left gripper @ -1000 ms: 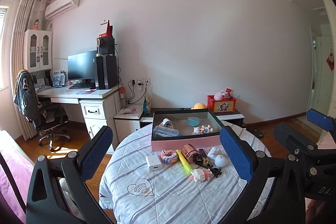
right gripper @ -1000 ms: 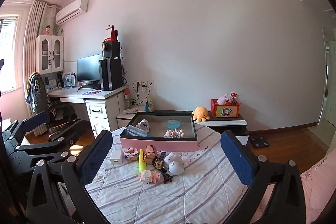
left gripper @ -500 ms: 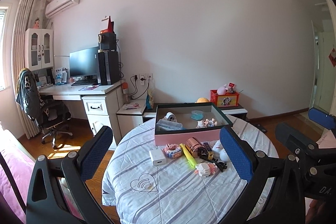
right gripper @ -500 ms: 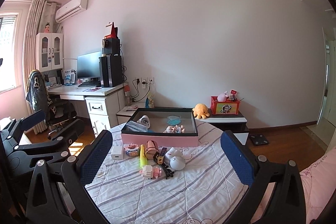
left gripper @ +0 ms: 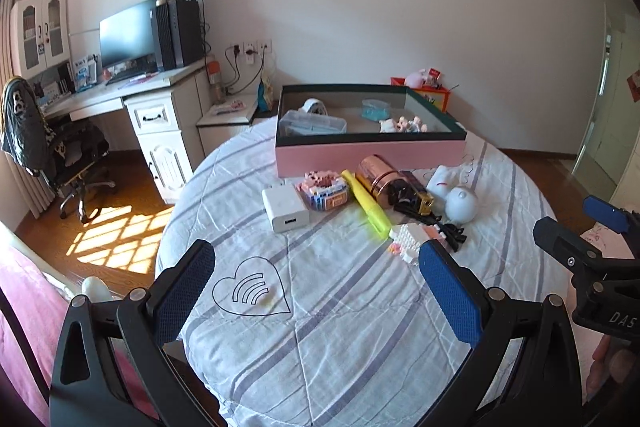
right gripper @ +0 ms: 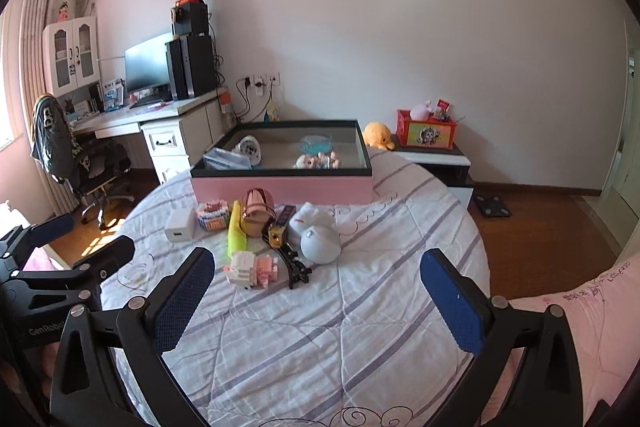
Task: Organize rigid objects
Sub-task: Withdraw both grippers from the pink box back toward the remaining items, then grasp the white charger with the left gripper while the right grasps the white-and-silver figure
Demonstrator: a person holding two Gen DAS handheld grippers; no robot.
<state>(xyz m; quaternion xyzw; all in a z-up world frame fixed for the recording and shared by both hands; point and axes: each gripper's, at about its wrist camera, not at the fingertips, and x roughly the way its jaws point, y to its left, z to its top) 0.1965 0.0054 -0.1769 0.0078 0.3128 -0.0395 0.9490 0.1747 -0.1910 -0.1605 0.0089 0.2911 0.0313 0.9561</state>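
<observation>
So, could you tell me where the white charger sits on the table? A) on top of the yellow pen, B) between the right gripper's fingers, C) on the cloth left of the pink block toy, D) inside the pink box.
C: the white charger lies on the cloth just left of the pink block toy, outside the pink box.

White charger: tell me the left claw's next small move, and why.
Probably ease the left claw forward and down over the white charger. The claw is open and empty, and the charger lies apart at the cluster's left edge, outside the pink box.

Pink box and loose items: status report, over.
Left gripper open, right gripper open, both empty. Pink box partly filled; white charger and toys outside. Path clear.
</observation>
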